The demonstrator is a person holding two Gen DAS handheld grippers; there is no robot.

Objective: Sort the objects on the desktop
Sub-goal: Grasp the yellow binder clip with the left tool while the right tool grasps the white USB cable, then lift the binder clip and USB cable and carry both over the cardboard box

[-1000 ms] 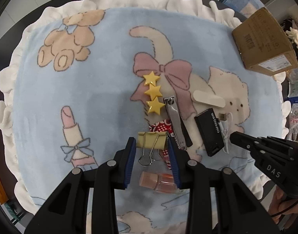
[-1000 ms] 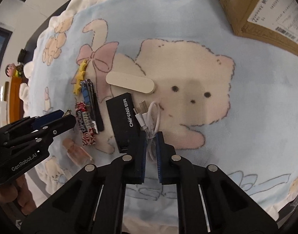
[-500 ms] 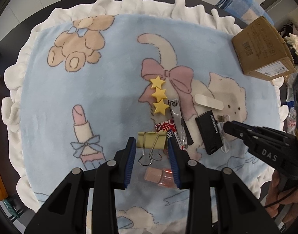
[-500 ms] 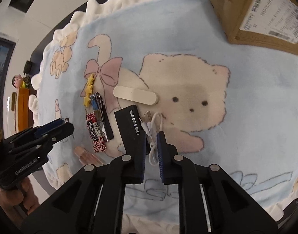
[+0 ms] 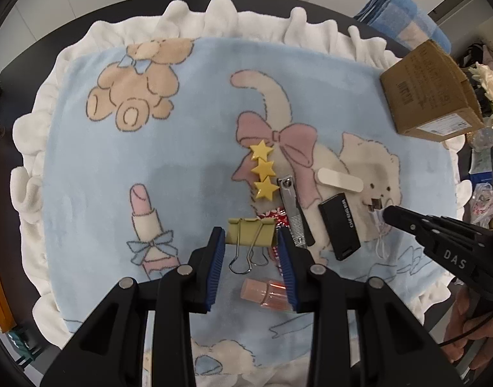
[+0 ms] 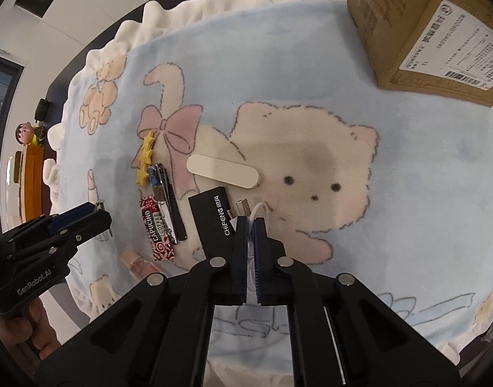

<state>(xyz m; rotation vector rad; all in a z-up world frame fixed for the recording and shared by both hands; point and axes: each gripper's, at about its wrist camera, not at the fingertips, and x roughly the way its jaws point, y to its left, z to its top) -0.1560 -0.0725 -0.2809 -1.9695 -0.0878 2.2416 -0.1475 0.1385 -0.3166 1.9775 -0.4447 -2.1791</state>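
My left gripper (image 5: 250, 240) is shut on a yellow binder clip (image 5: 250, 233) and holds it above the blue blanket (image 5: 182, 167). My right gripper (image 6: 250, 225) is shut on a white USB cable (image 6: 257, 211), lifted off the blanket; it also shows in the left wrist view (image 5: 380, 222). On the blanket lie a yellow star hair clip (image 5: 262, 169), a nail clipper (image 5: 293, 213), a black power bank (image 5: 339, 225), a white nail file (image 5: 340, 180), a red coffee sachet (image 6: 156, 227) and a small pink bottle (image 5: 267, 293).
A cardboard box (image 5: 430, 93) stands at the blanket's far right corner. A folded blue towel (image 5: 404, 16) lies behind it. The blanket's white frill (image 5: 27, 174) marks its edge on a dark table. Small figurines (image 6: 27, 133) stand at the far left.
Both grippers have risen away from the blanket, so the objects look smaller. The binder clip stays in the left gripper and the cable has lifted with the right gripper.
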